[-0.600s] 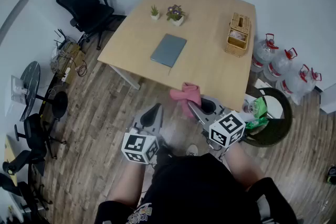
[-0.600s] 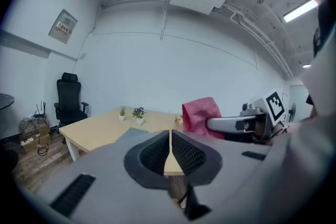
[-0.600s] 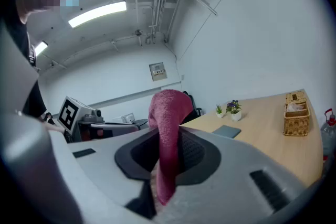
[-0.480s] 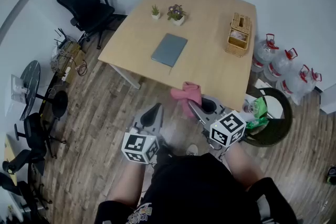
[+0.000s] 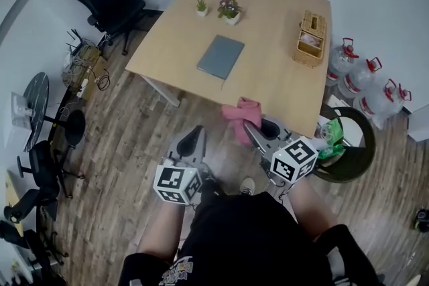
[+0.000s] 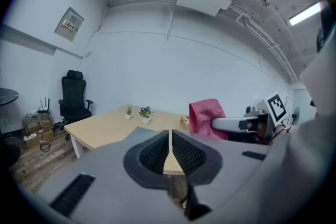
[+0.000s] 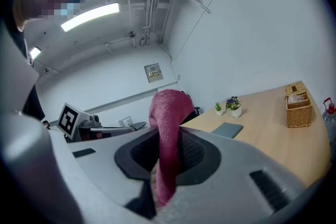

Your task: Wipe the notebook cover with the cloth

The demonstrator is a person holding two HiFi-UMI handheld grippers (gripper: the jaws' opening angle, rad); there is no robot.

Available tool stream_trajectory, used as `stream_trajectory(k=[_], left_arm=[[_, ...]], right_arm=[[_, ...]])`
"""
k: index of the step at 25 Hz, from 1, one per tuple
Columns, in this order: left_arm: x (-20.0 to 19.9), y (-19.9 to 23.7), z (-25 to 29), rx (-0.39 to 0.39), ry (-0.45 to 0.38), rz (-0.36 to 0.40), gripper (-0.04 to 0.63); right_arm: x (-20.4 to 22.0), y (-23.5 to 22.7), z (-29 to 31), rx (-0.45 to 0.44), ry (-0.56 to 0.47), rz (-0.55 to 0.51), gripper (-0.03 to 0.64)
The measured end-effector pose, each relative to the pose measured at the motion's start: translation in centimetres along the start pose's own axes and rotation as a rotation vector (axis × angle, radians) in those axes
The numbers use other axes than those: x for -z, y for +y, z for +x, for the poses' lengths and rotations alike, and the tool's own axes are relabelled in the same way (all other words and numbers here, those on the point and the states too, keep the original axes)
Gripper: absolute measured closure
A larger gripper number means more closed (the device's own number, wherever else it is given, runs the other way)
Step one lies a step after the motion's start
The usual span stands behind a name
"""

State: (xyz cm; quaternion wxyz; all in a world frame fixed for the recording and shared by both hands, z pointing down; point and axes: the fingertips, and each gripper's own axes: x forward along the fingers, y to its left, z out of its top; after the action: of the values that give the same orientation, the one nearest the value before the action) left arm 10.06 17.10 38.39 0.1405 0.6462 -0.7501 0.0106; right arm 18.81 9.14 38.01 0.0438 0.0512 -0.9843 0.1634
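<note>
Black office chair (image 5: 107, 0): far left, on the floor.
Left gripper (image 5: 193, 137): near, short of the surface (image 5: 271, 43); fingers (image 6: 153, 153) clenched together, nothing between them.
Grey notebook (image 5: 220, 56): closed, flat mid-surface, just near of two potted plants (image 5: 229, 10).
Pink cloth (image 5: 240, 112): grasped by the right gripper (image 5: 251, 134) at the surface's near edge, apart from the notebook.
Wicker basket (image 5: 310, 37): far right.

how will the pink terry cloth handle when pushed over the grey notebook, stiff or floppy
Probably floppy: the pink terry cloth bunches and folds at the right gripper. Likely light, as one pinch carries it. Its fuzzy pile may drag, not slide.
</note>
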Motion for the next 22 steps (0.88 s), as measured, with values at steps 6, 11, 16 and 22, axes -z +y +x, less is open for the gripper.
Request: stream_trajectory(k=[6,11,16,22], left_arm=[[-0.5,3.6,0.3,0.014,0.008,-0.007,0.577],[-1.3,7.2,0.9,0.045,0.017,-0.01,0.577],[-1.2,11.0,1.6,0.089,0.04,-0.02,0.547],[-0.5,15.0,2.6,0.157,0.079,-0.021,0.449]], right_arm=[[-0.2,0.1,3.1,0.032,-0.004,0.018,0.545],[-0.8,0.6,6.8,0.055,-0.006,0.025,0.545],[-0.8,1.2,10.7,0.088,0.002,0.027,0.545],[-0.3,1.8,14.8,0.136,0.015,0.036,0.545]])
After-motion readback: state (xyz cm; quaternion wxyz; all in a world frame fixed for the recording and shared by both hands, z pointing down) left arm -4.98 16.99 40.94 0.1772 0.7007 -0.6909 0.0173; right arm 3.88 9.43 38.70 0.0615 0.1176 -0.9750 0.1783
